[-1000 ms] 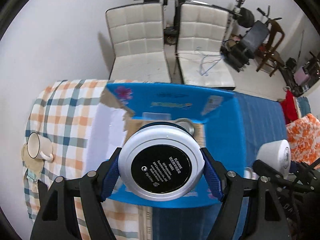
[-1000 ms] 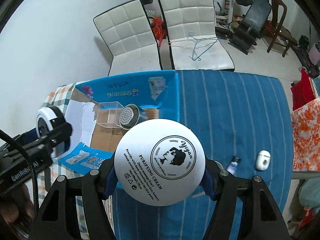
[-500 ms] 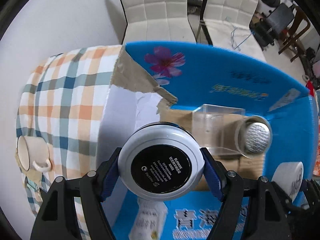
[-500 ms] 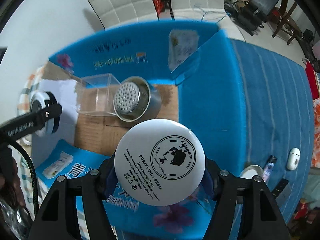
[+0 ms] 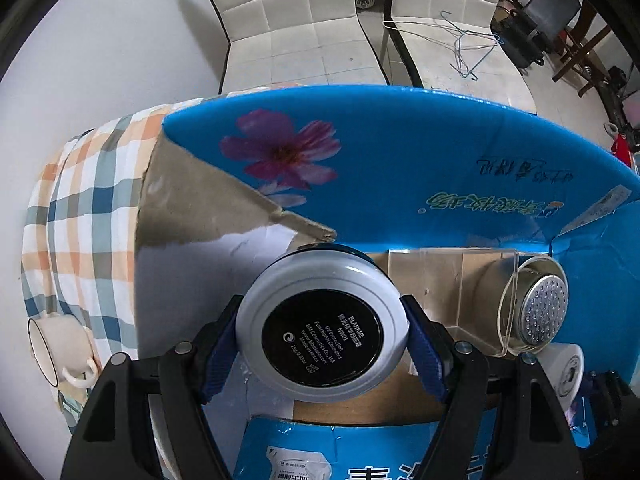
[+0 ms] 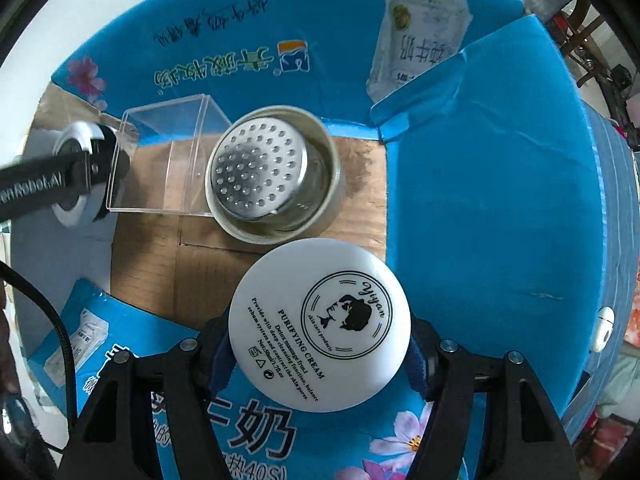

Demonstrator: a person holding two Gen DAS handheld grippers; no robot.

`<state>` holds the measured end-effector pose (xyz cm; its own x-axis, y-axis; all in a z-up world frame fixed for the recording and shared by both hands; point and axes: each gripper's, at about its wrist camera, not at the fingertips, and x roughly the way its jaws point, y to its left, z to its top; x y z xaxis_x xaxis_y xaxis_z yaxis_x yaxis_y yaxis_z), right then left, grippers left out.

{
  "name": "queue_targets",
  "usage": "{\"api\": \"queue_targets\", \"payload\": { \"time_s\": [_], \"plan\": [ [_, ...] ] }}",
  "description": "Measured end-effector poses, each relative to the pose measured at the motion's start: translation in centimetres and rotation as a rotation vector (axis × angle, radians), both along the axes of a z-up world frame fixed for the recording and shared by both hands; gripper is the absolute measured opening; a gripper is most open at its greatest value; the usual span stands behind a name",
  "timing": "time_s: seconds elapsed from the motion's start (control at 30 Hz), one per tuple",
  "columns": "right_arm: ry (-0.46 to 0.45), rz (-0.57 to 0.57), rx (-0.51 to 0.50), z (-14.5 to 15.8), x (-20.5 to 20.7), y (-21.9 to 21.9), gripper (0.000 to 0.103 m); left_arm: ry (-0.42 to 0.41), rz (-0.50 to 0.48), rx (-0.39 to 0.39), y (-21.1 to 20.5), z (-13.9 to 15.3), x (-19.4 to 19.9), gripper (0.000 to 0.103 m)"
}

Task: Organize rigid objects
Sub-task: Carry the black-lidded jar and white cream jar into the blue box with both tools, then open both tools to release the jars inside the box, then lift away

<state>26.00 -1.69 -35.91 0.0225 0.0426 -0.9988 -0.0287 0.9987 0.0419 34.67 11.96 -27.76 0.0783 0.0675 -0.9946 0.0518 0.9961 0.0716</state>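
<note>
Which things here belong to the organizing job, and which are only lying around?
Job things:
blue carton
white cream jar in right tool
grey compact in left tool
metal strainer cup
clear box

Lying about:
mug
plaid cloth
chairs

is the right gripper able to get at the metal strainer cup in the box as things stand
Probably not yet. The right gripper is shut on the white cream jar, so its fingers are full. The strainer cup lies just ahead in the blue box, with nothing over it.
</note>
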Motion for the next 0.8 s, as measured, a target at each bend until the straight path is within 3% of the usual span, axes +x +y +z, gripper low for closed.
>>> {"api": "queue_targets", "payload": {
  "time_s": [0.37, 0.57, 0.8],
  "plan": [
    [0.094, -0.012, 0.021, -2.9, 1.6, -0.1, 0.071, 0.046, 0.001, 0.006, 0.2, -0.5, 1.1, 0.076],
    [0.135, -0.007, -0.002, -4.1, 2.4, 0.5, 0.072, 0.061, -0.001, 0.031, 0.0, -1.0, 1.4, 0.088],
    [0.125, -0.01, -0.007, -3.4, 2.5, 0.6, 0.088, 0.073, 0.015, 0.029, 0.2, -0.5, 0.5, 0.092]
  ]
}}
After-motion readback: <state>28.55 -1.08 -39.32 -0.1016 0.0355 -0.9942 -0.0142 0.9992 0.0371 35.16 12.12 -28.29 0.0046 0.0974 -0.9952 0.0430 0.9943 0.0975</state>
